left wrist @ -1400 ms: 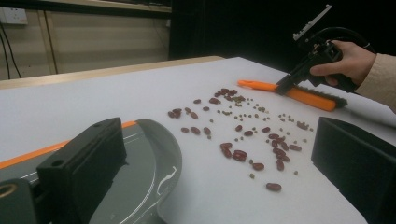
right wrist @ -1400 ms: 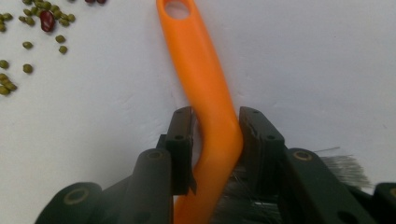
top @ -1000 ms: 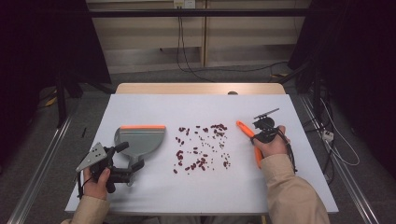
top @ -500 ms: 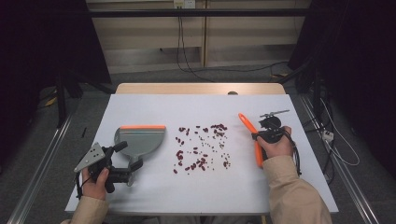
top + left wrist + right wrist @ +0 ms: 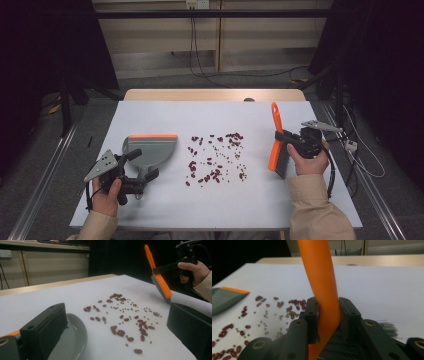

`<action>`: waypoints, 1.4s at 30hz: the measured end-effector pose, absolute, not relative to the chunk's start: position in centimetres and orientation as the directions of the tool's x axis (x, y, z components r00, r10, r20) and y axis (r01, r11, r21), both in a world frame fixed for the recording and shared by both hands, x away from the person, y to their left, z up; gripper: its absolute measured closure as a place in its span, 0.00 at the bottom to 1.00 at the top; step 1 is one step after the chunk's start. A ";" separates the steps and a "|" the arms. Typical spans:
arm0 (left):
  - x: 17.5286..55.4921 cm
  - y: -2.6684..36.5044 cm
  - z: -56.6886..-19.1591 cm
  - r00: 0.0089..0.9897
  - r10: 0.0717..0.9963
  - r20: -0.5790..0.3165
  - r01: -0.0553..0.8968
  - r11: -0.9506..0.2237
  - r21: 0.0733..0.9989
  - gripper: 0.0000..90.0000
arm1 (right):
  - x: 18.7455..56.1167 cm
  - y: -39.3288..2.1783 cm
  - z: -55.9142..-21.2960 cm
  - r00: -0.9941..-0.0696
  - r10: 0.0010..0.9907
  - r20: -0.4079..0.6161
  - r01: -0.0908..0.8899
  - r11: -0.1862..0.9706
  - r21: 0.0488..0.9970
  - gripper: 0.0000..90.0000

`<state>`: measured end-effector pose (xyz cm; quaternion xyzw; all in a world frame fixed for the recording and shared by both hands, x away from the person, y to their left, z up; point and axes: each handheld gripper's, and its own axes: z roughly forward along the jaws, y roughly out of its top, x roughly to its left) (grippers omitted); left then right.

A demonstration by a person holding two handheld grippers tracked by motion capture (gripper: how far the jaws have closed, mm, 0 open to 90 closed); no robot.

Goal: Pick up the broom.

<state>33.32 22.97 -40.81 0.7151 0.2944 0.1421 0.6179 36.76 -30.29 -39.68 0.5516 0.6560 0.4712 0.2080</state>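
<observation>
Red beans [image 5: 215,157] and small green ones lie scattered at the middle of the white table [image 5: 250,205]. A grey dustpan [image 5: 150,149] with an orange lip rests to their left. My left gripper [image 5: 142,165] stands open at the dustpan's handle, its jaws wide apart in the left gripper view [image 5: 117,311], with the pan's grey rim [image 5: 77,335] beside one jaw. To the right of the beans, my right gripper [image 5: 282,137] is shut on the orange brush [image 5: 274,120] and holds it off the table, bristles down. The brush handle [image 5: 319,270] rises between the jaws.
The table's wooden far edge [image 5: 215,94] lies beyond the white sheet. Cables [image 5: 360,160] run over the floor at the right, and metal rails [image 5: 45,170] flank the table. Bare sheet lies in front of the beans and behind them.
My right gripper has lifted the brush off the table and tipped it up, handle pointing away, while shifting slightly right. The left gripper and the dustpan have barely moved.
</observation>
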 end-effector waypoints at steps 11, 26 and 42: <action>33.7 20.8 -39.9 0.805 0.577 -0.138 0.234 -0.095 0.967 0.03 | 35.9 -31.5 -38.9 -0.283 0.903 0.324 0.444 -0.176 0.879 0.79; 34.9 15.5 -39.0 0.843 0.511 -0.168 0.262 -0.117 0.958 0.03 | 36.3 -28.1 -36.5 -0.369 0.881 0.297 0.380 -0.148 0.913 0.79; 36.5 9.6 -39.6 0.854 0.467 -0.230 0.334 -0.153 0.930 0.06 | 37.2 -24.1 -35.8 -0.445 0.848 0.286 0.381 -0.110 0.918 0.79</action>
